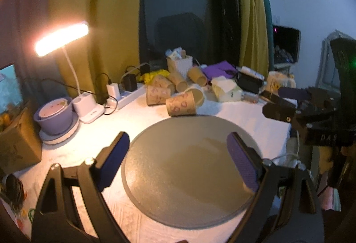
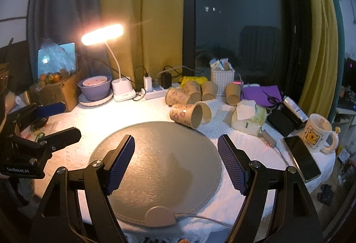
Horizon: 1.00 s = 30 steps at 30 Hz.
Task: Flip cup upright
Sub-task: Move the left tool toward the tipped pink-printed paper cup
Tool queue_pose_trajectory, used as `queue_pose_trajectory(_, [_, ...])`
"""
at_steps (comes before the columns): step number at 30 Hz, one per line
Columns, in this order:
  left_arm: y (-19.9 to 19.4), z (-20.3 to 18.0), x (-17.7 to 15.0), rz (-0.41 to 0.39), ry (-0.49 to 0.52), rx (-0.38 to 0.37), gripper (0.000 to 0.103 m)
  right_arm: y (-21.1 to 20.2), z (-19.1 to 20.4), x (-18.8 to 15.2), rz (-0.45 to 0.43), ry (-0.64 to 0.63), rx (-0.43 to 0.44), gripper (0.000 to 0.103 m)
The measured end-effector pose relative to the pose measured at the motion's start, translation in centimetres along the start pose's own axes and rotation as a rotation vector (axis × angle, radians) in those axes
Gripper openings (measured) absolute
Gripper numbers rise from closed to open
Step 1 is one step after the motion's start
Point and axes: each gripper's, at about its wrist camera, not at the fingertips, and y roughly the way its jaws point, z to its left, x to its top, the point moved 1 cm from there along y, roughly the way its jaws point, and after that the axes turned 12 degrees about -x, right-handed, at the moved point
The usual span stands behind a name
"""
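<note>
both hand-held grippers hang low over the near side of the table with their blue pads spread wide and nothing between them: the right hand-held gripper [image 2: 175,161] and the left hand-held gripper [image 1: 181,160] each sit above the big round grey mat [image 2: 155,154]. past the far edge of that mat lies the cup [image 2: 185,115] that looks easiest to reach, a brown paper one with pink pictures, tipped on its side. from the right hand-held gripper it is straight ahead and a tiny bit to the right; its long way runs across, with the open mouth pointing right and toward us and its bottom pointing left. from the left hand-held gripper the same cup [image 1: 181,105] is also straight ahead, just beyond the mat. i think both hands are about as near, and a grab across the cup's round side, then a turn to stand it on its bottom, is what comes next. more cups lie in a pile [image 2: 200,89] right behind it, touching or almost touching, so a push could roll them. the table [image 2: 106,114] has a white bumpy cloth, and it is crowded: a lit lamp [image 2: 102,37], a purple bowl [image 2: 94,87], a white basket [image 2: 222,79], a mug [image 2: 317,131] and a phone [image 2: 303,159]. yellow curtains [image 2: 142,9] and a dark window stand behind.
</note>
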Motion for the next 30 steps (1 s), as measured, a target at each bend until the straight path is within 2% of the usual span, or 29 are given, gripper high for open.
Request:
queue_pose_trajectory(10, [6.4, 1.7, 1.0, 0.116, 0.088, 0.009, 0.09, 5.4, -1.6, 0.6, 0.073, 0.04, 0.01, 0.08])
queue_pose_trajectory(23, [14.1, 3.7, 2.5, 0.255, 0.185, -0.028, 0.09, 11.6, -4.1, 0.5, 0.16, 0.108, 0.002, 0.08])
queue_pose_trajectory(30, [18.3, 4.0, 3.0, 0.313, 0.321, -0.05, 0.09, 14.8, -5.4, 0.1, 0.208, 0.139, 0.002, 0.08])
